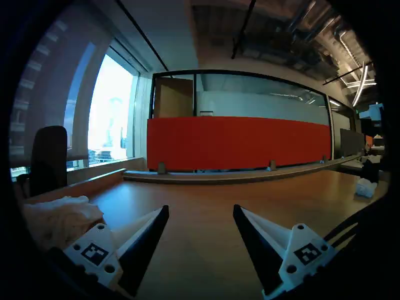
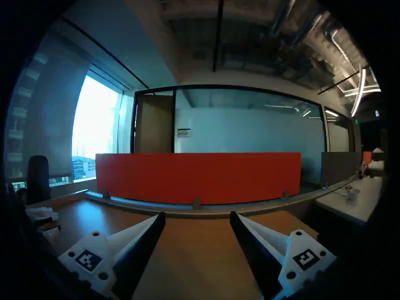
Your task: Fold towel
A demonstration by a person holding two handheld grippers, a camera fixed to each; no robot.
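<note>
1. Nearest the lens: left gripper [image 1: 200, 217], white fingers [image 1: 107, 245] with black inner faces, spread wide, nothing between them.
2. Held low and level over wooden table [image 1: 210, 195], pointing along it toward red partition [image 1: 235, 142].
3. Towel [image 1: 60, 220]: cream, crumpled in a heap on the table, at the left of the left gripper view, just beside the near finger. Can't tell whether touching.
4. Small white crumpled item [image 1: 366, 187] far right on the same table, well apart from the towel.
5. Black chair back [image 1: 48, 157] behind the towel, next to bright window [image 1: 110, 120].
6. Right gripper [image 2: 196, 222]: fingers likewise apart, holding nothing, level over the table, aimed at the partition.
7. Pale lump [image 2: 42, 215] at the far left edge of the right gripper view, too small to identify.
8. Second desk [image 2: 350, 202] off to the right, small items on top, too blurred to name.
</note>
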